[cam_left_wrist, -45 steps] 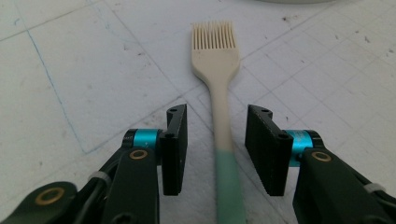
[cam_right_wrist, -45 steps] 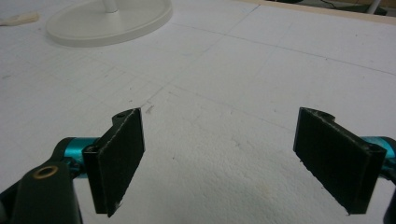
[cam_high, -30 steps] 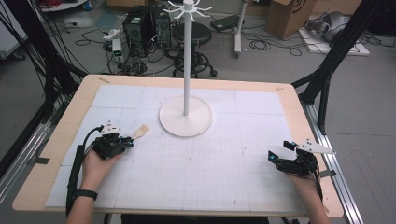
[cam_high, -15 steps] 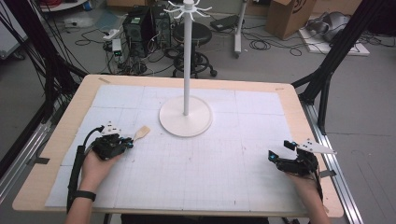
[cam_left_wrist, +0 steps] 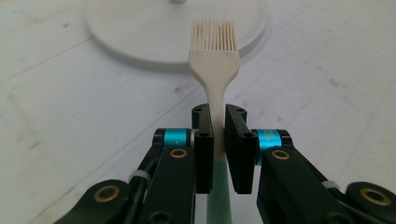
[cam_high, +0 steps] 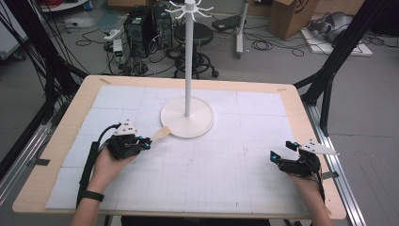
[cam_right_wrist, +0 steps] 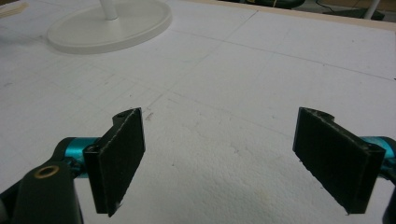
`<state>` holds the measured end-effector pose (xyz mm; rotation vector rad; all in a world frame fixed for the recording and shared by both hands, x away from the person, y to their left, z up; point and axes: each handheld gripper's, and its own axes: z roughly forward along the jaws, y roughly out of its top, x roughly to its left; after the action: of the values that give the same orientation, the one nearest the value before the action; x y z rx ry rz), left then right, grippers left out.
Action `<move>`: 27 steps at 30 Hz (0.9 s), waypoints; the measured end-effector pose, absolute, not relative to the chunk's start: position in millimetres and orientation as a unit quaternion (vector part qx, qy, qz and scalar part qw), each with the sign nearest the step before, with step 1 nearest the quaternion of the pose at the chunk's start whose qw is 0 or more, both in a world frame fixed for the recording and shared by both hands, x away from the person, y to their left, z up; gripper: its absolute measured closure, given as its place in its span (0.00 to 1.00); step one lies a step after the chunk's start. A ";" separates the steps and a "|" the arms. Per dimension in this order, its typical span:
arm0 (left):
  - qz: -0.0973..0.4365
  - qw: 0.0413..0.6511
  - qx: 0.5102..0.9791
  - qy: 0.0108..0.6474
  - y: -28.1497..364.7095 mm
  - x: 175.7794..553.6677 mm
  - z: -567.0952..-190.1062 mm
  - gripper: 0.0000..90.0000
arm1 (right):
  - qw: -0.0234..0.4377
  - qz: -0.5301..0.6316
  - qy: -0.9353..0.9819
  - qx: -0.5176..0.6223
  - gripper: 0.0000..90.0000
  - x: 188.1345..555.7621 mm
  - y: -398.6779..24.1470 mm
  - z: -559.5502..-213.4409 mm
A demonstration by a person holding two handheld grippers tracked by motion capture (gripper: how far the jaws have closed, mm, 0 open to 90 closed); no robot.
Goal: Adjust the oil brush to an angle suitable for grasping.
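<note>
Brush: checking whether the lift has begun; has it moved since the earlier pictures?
Yes. The brush has moved toward the stand base; its bristles now reach the rim.

Even, bright overhead light, soft faint shadows, slightly soft high view, blurred near edges in gripper views

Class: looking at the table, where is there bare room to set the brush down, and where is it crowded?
Bare mat lies between the left gripper and the right gripper, in front of the stand base. The far corners beside the pole are also bare. It is crowded where the brush nears the base.
</note>
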<state>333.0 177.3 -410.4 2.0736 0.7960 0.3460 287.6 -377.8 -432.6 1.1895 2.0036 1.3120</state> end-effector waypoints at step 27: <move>0.030 0.442 0.881 0.165 -0.8 342.9 -427.1 0.92 | 0.230 0.481 0.727 0.434 0.18 286.7 -379.2 -431.4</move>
<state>342.9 -0.8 -427.1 2.1862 0.4099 0.0747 286.7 -379.2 -431.4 1.1927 1.9984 1.3223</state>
